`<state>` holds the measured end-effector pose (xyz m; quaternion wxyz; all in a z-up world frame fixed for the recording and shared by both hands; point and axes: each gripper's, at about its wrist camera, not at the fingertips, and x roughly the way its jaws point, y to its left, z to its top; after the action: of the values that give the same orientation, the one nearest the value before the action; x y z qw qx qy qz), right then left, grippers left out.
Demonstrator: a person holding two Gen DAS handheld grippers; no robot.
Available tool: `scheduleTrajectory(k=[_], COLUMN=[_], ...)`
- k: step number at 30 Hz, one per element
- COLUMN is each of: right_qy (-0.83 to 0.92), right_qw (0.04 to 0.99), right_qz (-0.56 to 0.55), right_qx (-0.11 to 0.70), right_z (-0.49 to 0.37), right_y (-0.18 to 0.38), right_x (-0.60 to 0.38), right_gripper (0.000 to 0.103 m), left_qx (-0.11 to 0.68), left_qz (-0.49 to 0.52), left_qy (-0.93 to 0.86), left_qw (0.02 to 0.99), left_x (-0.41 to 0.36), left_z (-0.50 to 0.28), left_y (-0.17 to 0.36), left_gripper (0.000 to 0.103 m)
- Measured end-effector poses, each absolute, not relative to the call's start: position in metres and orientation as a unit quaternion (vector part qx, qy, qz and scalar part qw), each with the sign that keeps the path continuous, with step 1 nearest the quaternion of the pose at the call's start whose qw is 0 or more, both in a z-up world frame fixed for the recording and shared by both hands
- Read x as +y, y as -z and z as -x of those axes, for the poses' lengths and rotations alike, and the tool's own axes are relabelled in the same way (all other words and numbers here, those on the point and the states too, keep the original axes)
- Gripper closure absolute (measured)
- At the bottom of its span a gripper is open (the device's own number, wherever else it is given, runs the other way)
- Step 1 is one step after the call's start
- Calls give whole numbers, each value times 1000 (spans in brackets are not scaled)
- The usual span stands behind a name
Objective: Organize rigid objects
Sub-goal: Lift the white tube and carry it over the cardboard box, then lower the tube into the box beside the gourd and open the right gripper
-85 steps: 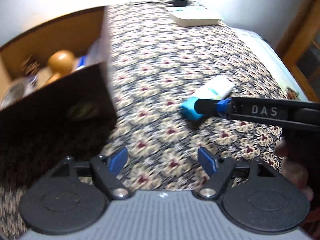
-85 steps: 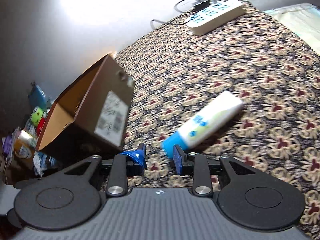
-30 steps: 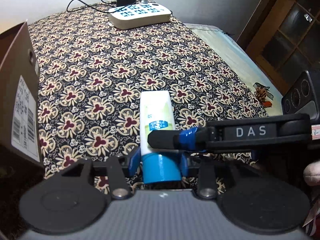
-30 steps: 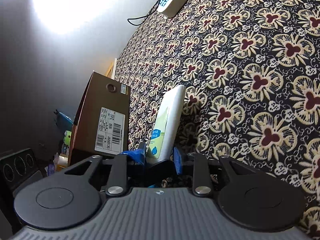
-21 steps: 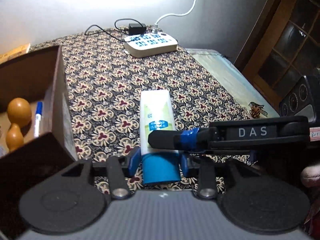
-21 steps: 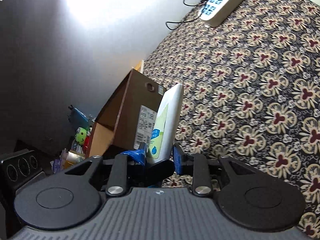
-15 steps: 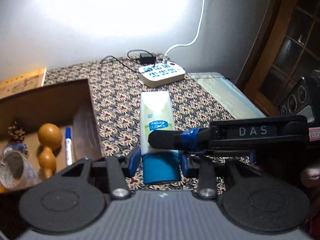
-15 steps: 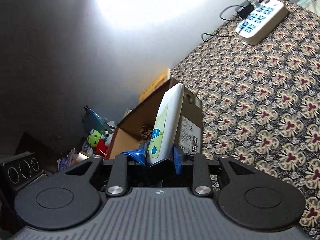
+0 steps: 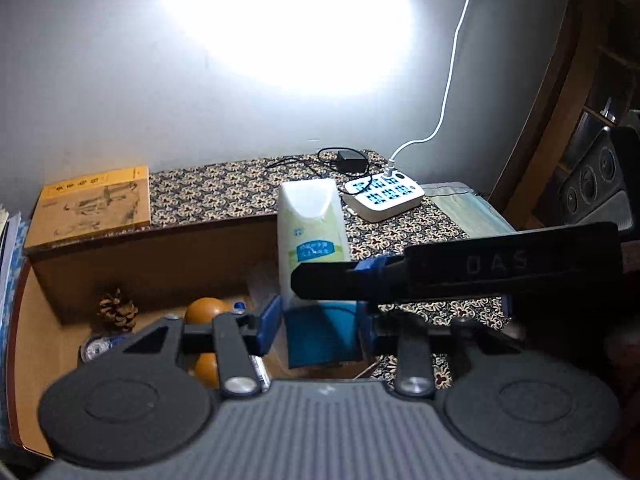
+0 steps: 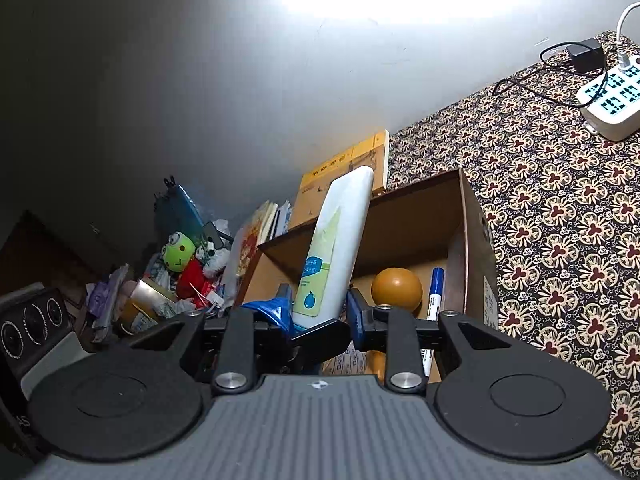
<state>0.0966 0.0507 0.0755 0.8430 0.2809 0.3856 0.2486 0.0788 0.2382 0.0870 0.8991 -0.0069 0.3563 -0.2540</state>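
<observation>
The tube (image 9: 311, 220) is a flattish squeeze tube, white w/ a pale yellow-green band and a small blue label w/ tiny print I can't read. In the right wrist view (image 10: 335, 240) a blue droplet mark shows low on its face. Its cap end is a wide blue block, and the crimped white end points up and away.

Both grippers have it. The left gripper (image 9: 316, 330) sits w/ its blue pads either side of the blue cap, pressed in on it. The right gripper (image 10: 318, 314) pinches the tube body just above that cap; from the left wrist view its black finger marked "DAS" crosses in front of the tube from the right. The tube is up in the air, tilted a bit, over the open cardboard box (image 9: 152, 256), not touching it.

Inside the box: a tan gourd (image 10: 397, 289), a blue-capped marker (image 10: 434, 292) beside it near the box's right wall, a pine cone (image 9: 117, 308) towards the back wall, and a small tin-like thing at front left, too dim to tell.

The box stands at the left edge of the bench, covered in a dark floral cloth (image 10: 560, 200). A white power strip (image 9: 384, 196) w/ a white cable lies at the far right corner. A yellow book (image 9: 90, 204) rests behind the box. Left of the bench, clutter incl. a green frog toy (image 10: 180, 254).
</observation>
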Motion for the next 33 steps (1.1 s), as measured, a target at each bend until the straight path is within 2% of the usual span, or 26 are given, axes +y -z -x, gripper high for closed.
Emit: scheduleTrajectory(k=[12, 20, 23, 25, 28, 33], right_qy=[-190, -183, -172, -172, -167, -157], right_qw=[846, 837, 841, 843, 849, 859], right_qz=[-131, -147, -158, -163, -167, -174], right_qx=[480, 494, 489, 482, 472, 455], right_z=[-131, -140, -139, -137, -136, -132], right_y=[-35, -17, -15, -15, -16, -15], right_x=[110, 116, 114, 113, 114, 112], right_gripper=[95, 96, 96, 97, 97, 99], left_qx=[426, 459, 462, 463, 468, 466], left_qz=[-5, 12, 14, 10, 7, -10], left_qy=[243, 236, 222, 207, 192, 165], left_qw=[872, 856, 858, 862, 863, 869], left_x=[249, 256, 258, 261, 263, 262], left_z=[-114, -131, -133, -135, -136, -135], left_y=[-24, 1, 4, 5, 7, 5], left_gripper=[70, 69, 68, 62, 61, 52])
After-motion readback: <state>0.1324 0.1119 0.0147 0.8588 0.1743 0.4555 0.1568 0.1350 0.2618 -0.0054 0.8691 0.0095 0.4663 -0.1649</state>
